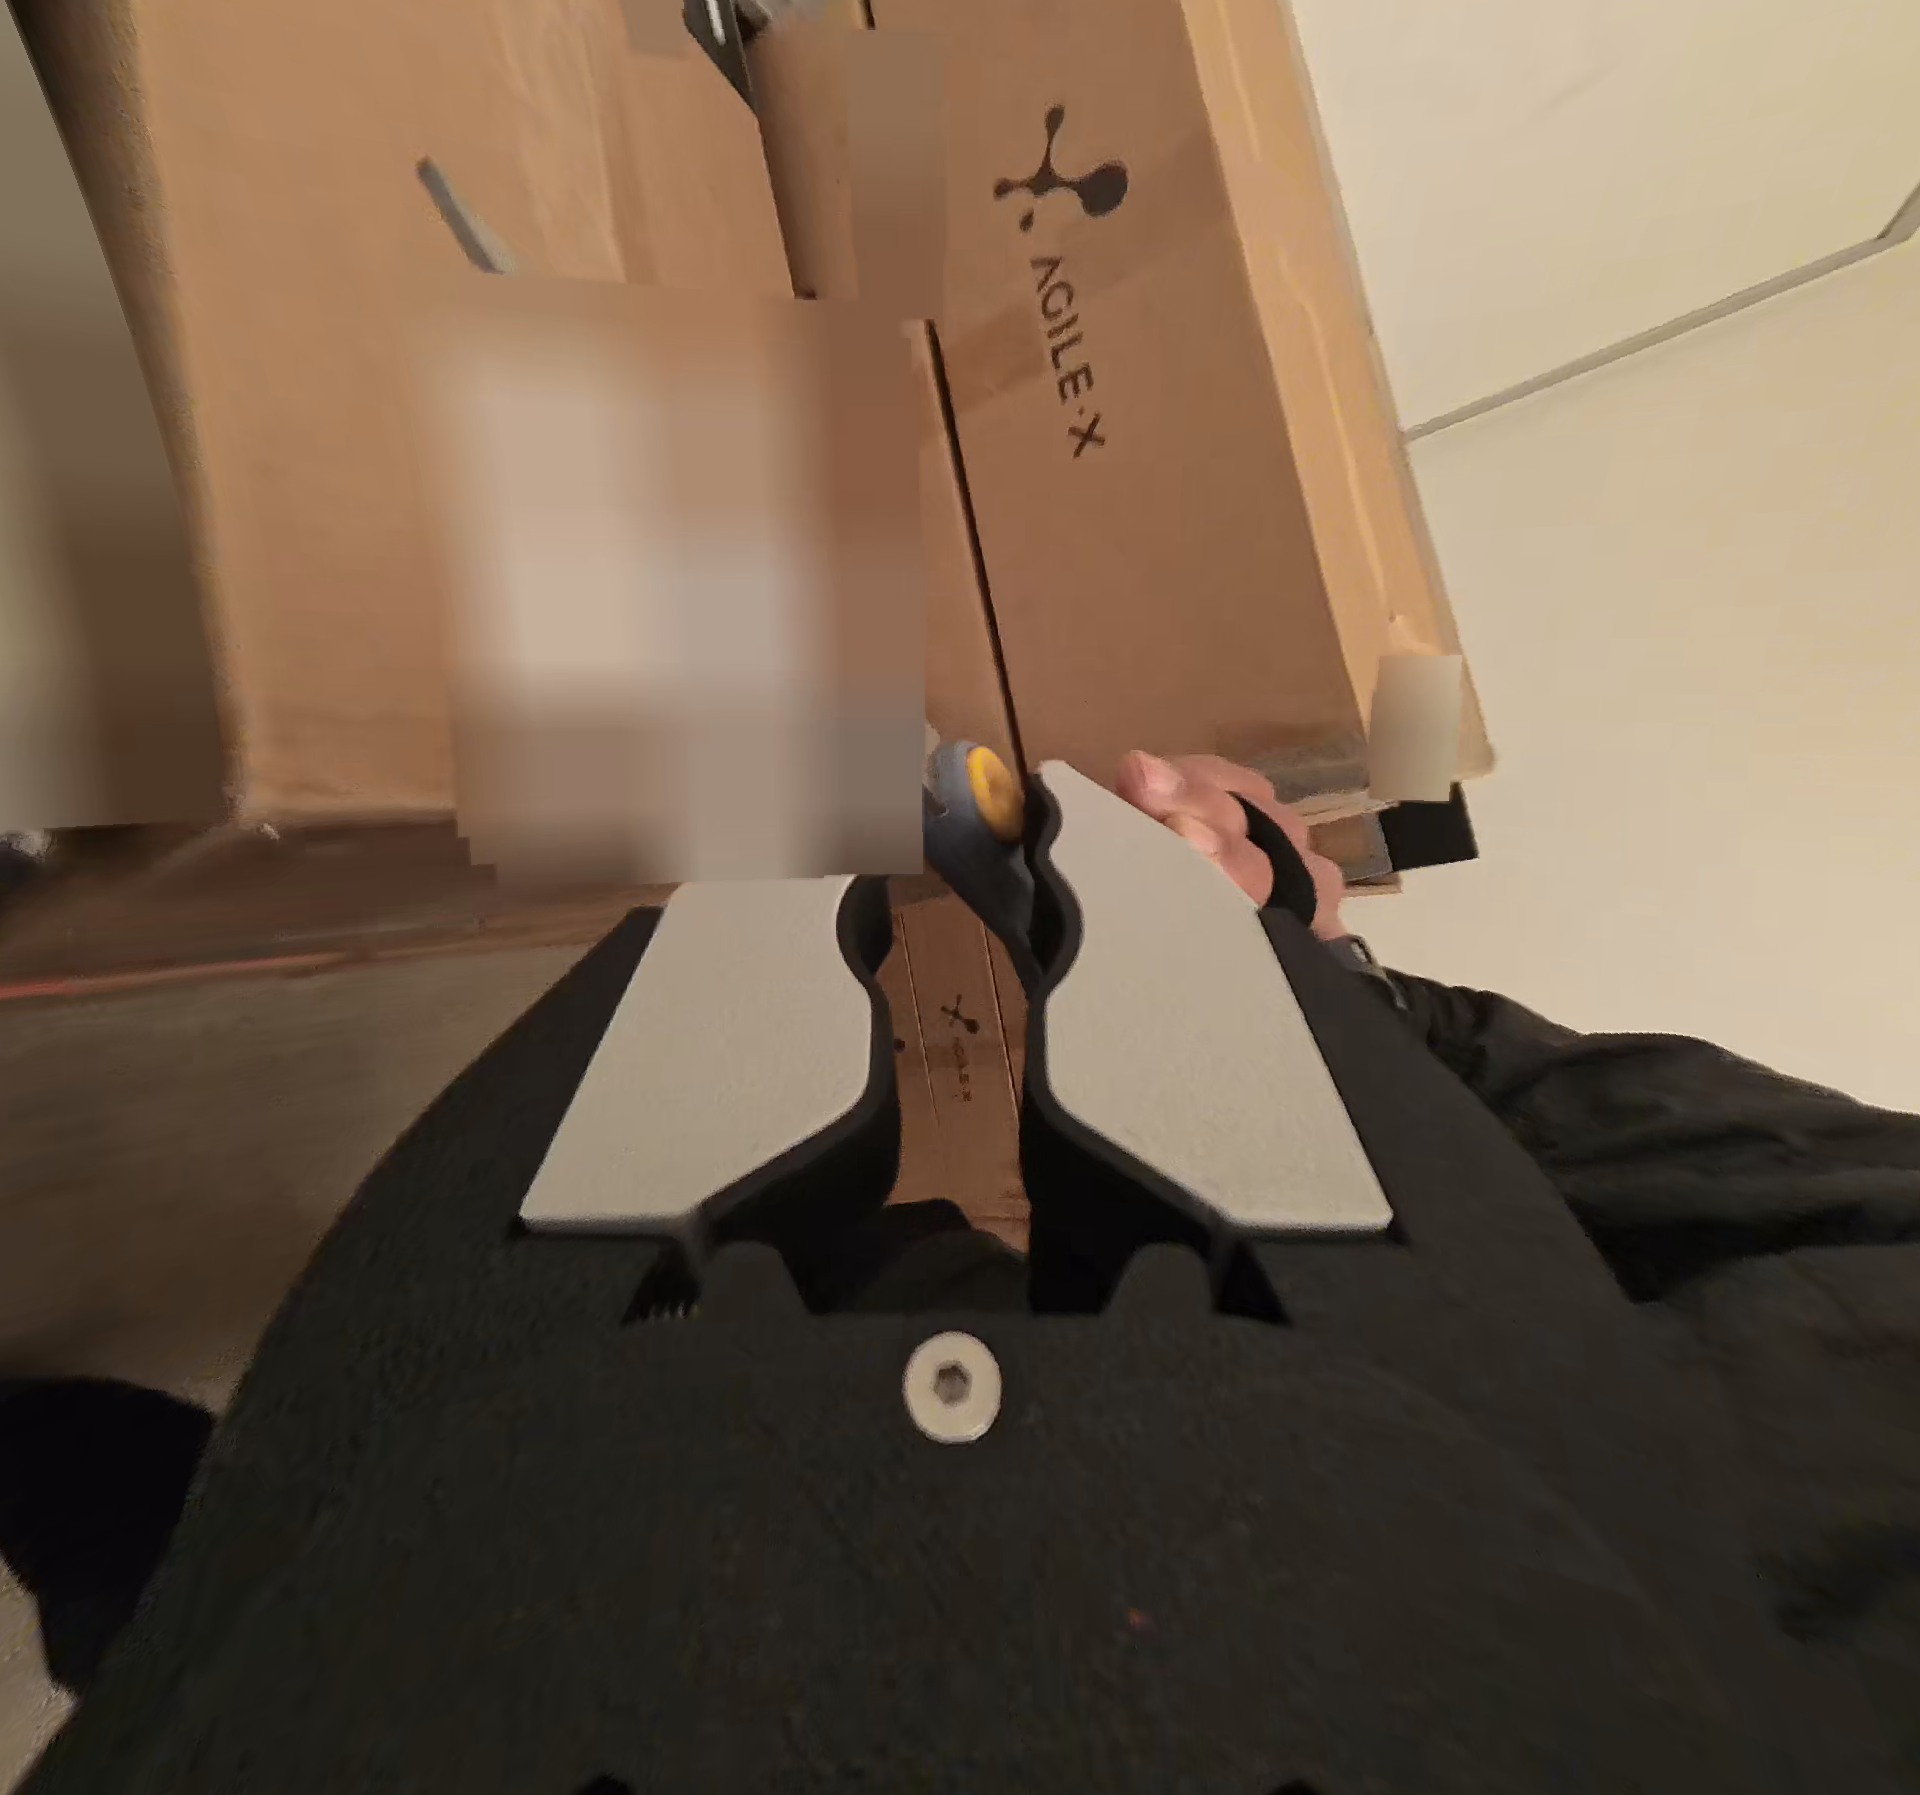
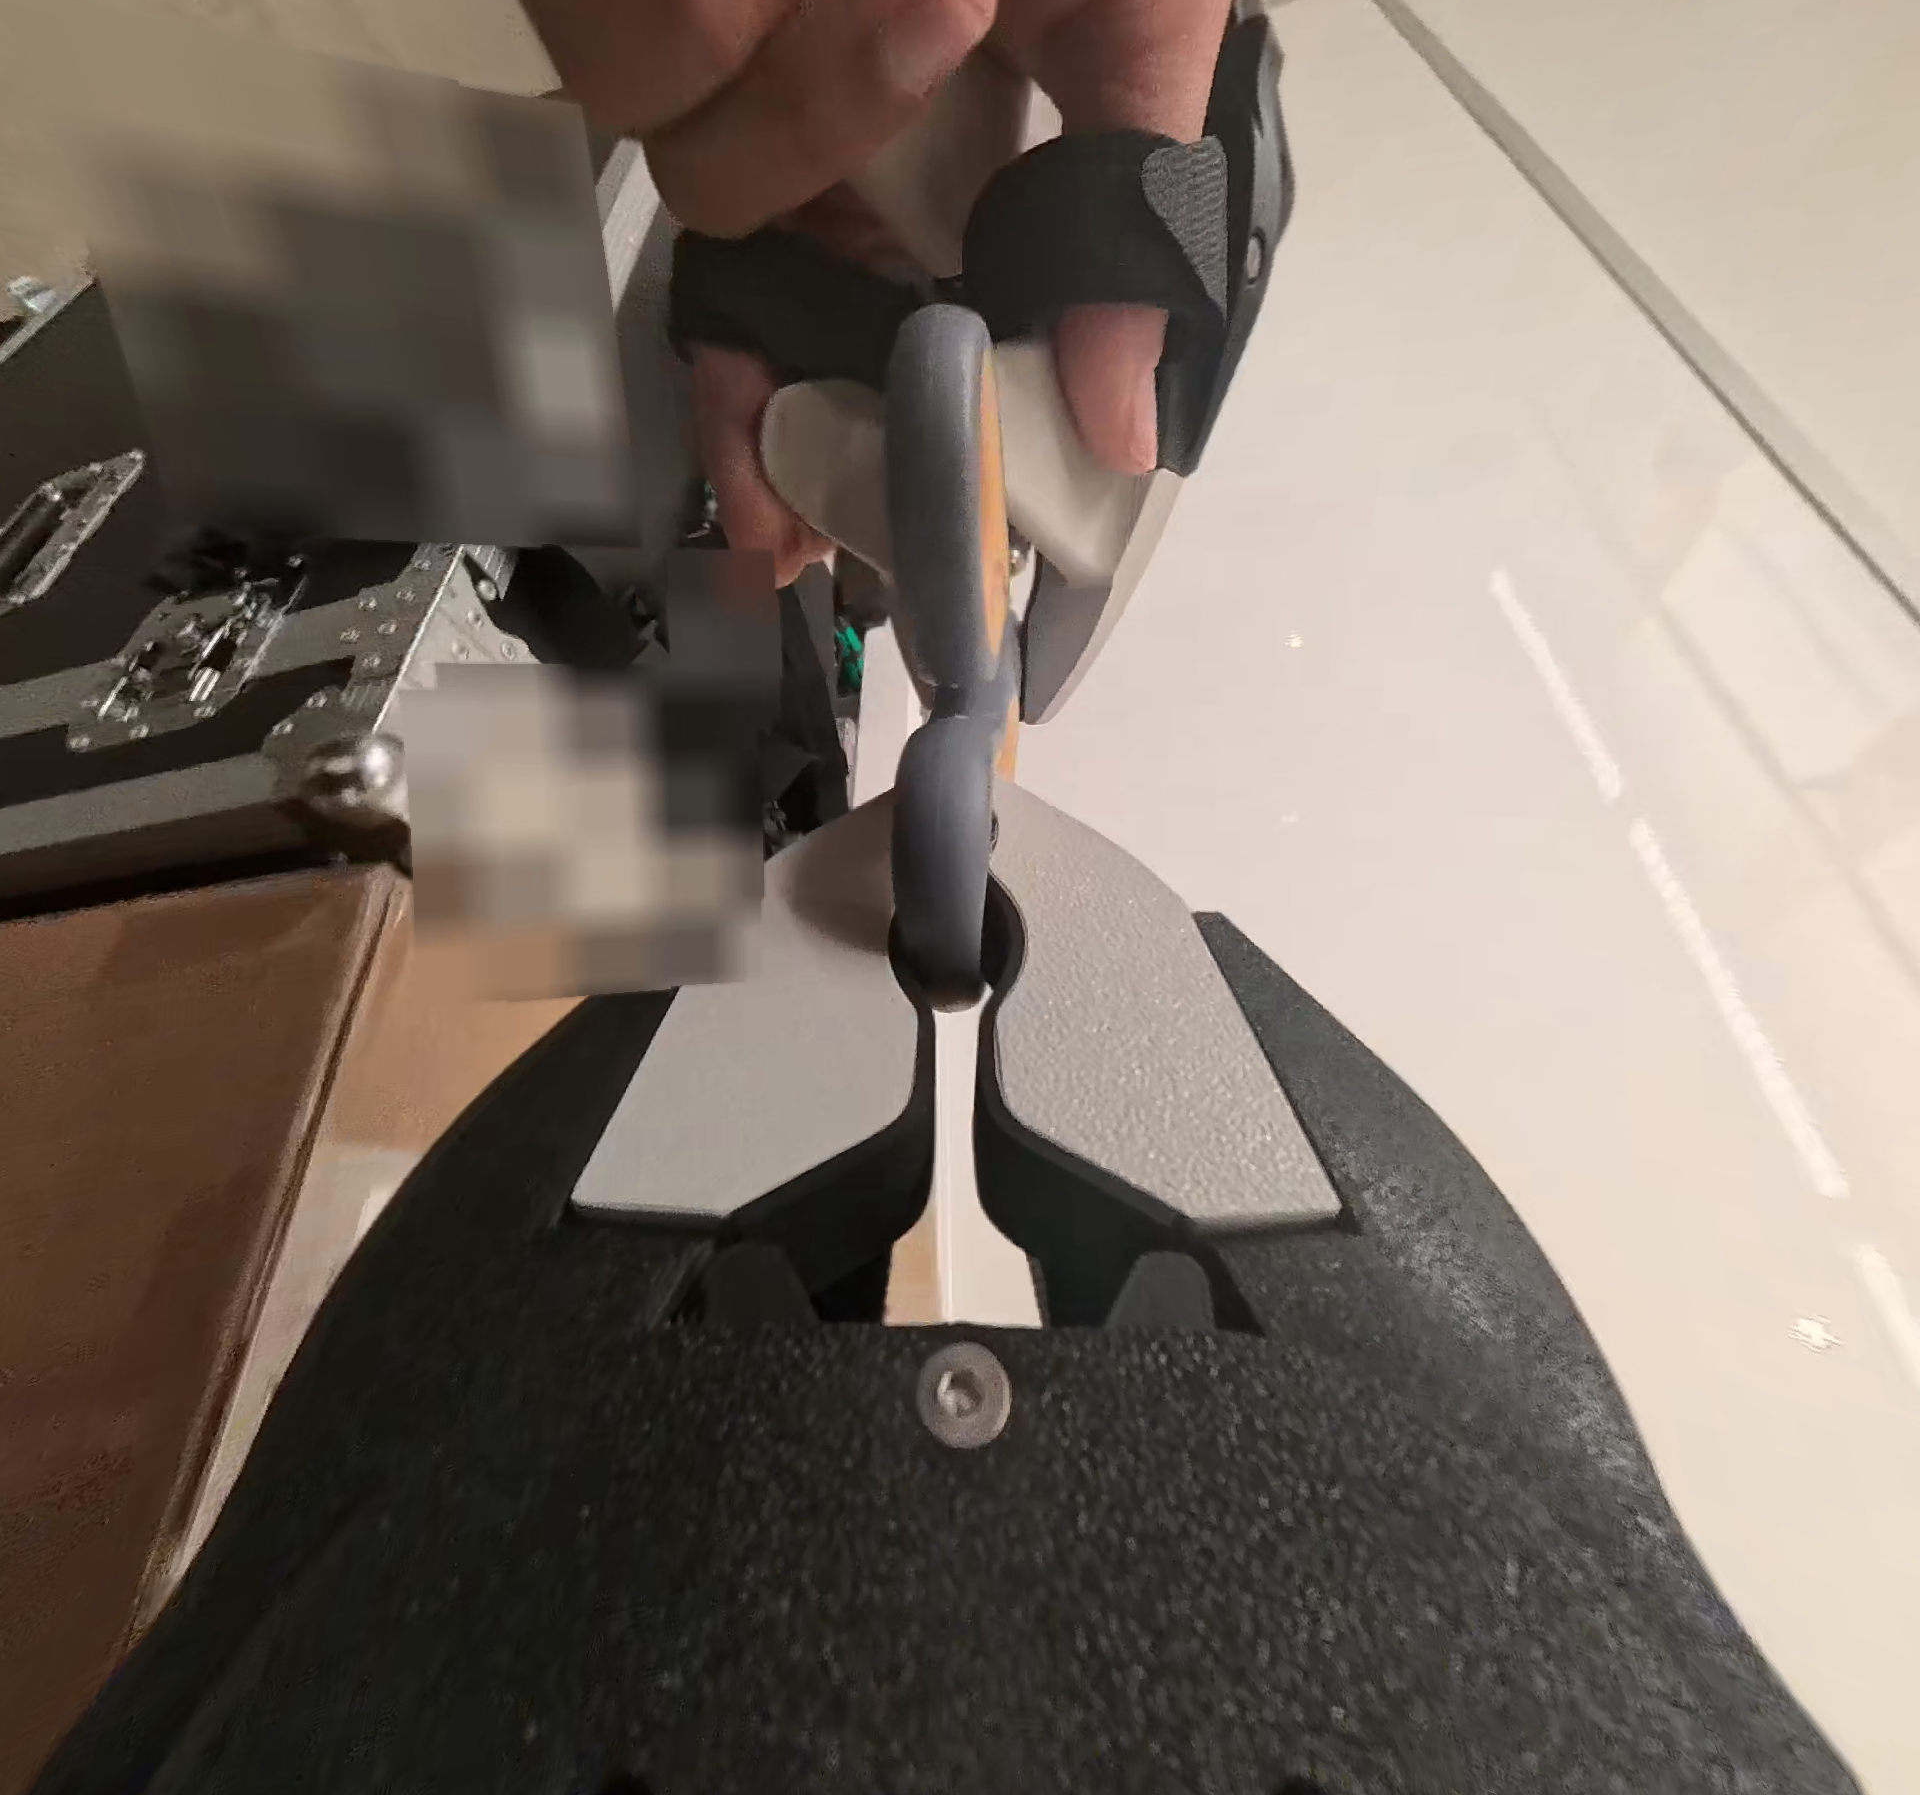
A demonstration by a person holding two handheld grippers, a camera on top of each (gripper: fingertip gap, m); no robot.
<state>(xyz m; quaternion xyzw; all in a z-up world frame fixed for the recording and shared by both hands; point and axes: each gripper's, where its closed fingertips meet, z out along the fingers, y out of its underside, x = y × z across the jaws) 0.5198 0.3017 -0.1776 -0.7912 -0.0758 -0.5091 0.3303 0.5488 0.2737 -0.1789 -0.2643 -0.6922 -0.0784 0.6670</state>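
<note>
The only print stands on cardboard. A tall brown cardboard box (image 1: 1143,519) carries a black logo mark near its upper part: a splat-like shape with thin branching arms and a few loose drops. Below the mark, one line of black capital letters runs lengthwise down the same face, tilted with the box. A second cardboard box (image 1: 951,1070), seen through the gap between the fingers of the left hand-held gripper (image 1: 987,810), bears the same kind of mark with a short line of lettering, much smaller and too fine to make out. In the right wrist view no writing, number or sign can be read.
</note>
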